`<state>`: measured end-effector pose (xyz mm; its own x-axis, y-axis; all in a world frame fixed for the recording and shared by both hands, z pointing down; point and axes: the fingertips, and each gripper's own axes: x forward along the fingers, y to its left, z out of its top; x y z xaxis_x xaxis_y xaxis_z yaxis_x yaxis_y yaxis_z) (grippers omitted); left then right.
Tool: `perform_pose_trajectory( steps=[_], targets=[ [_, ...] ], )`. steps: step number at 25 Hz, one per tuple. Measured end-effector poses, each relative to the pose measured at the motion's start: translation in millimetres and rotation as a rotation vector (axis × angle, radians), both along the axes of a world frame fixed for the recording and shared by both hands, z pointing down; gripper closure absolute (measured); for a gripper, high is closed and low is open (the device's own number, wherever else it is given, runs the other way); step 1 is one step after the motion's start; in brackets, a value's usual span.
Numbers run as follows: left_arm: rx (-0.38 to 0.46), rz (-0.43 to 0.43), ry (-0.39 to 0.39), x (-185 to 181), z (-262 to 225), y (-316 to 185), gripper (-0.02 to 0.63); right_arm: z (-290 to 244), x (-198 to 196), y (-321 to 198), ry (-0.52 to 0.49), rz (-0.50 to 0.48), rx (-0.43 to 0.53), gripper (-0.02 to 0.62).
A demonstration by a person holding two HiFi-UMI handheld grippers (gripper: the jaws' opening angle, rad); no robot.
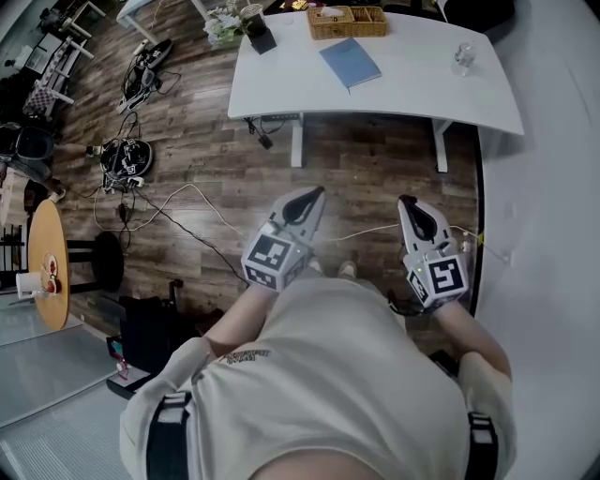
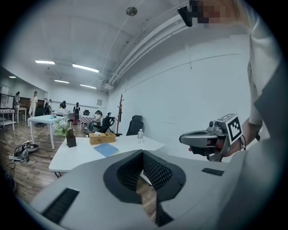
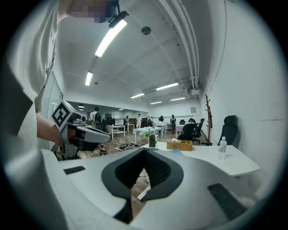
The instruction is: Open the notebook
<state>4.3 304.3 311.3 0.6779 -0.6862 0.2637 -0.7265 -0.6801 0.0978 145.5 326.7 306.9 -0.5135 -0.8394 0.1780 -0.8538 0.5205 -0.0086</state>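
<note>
1. Task status: not begun, as I judge it. The notebook (image 1: 350,63) lies shut and neither tool is near it. Everything is left to do: the approach to the table, a purchase on the cover, and turning it over.
2. Notebook, location: on the white table (image 1: 281,94), upper middle of the head view. It sits just below the wicker basket (image 1: 347,21), apart from it, and well left of the clear bottle (image 1: 462,58). In the left gripper view it shows small at centre left, in front of the basket.
3. Notebook, appearance: blue cover, plain as far as I can see. It is thin, lies flat on the tabletop and is set at a slant to the table's edge. I cannot tell at this size which side is the spine.
4. Left gripper (image 1: 312,197): lower centre of the head view, over the wood floor and well short of the table. Its own view shows the jaws together with nothing between them.
5. Right gripper (image 1: 410,202): centre right of the head view, alongside the left one. Its jaws are closed tight and empty.
6. Handling note, my estimate: a thin cover lying flat offers little edge to catch. I expect one tool must steady the book while the other works under the free edge.
</note>
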Motion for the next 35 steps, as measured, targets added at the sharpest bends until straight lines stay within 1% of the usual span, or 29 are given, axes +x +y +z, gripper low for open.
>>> perform_pose_trajectory(
  steps=[9,12,16,19,24,27,29,35],
  targets=[
    [0.008,-0.010,-0.005,17.7,0.7,1.3,0.606,-0.6,17.8,-2.8,-0.002,-0.006,0.014,0.594],
    [0.026,-0.014,-0.003,16.0,-2.3,-1.3,0.606,-0.5,15.2,-5.2,-0.004,-0.018,0.023,0.594],
    [0.026,-0.025,0.000,11.3,3.7,-12.8,0.606,2.4,12.5,-15.0,0.000,-0.029,0.038,0.594],
    [0.038,-0.027,0.003,10.7,9.6,-27.1,0.606,11.3,12.5,-28.9,0.012,-0.022,0.032,0.594],
    [0.031,-0.013,0.013,13.0,19.7,-58.3,0.606,18.6,12.3,-59.6,0.018,-0.021,0.023,0.594],
    [0.014,-0.018,0.016,7.7,24.1,-81.6,0.606,17.8,5.1,-79.2,0.017,-0.042,0.027,0.594],
    [0.001,-0.020,0.020,5.4,27.3,-98.8,0.606,17.8,4.0,-96.7,0.019,-0.037,0.023,0.594],
    [-0.036,-0.008,0.011,-1.8,39.1,-156.0,0.606,30.3,-4.9,-155.1,0.013,-0.019,-0.026,0.594]
  ],
)
